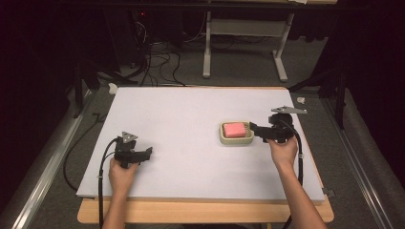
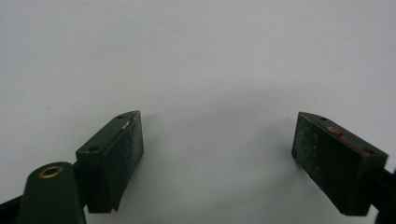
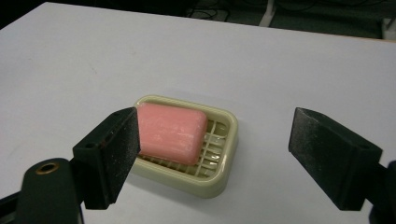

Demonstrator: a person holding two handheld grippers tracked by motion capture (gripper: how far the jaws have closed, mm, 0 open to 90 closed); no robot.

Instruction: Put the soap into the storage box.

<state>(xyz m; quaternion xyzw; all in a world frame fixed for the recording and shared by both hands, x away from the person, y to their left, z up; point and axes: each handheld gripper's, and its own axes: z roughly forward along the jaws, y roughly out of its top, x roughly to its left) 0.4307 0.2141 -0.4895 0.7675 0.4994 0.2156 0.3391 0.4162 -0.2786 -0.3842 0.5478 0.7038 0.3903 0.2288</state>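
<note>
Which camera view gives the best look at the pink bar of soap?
The right gripper view: the pink bar of soap lies close and large in the cream slotted soap dish, between the open right gripper jaws. The high view shows it small and distant. The left gripper view faces bare white tabletop.

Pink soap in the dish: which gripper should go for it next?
Right. The right gripper is right beside the soap dish, its jaws open and pointed at the pink soap. The left gripper, also open, sits far off over bare table.
</note>
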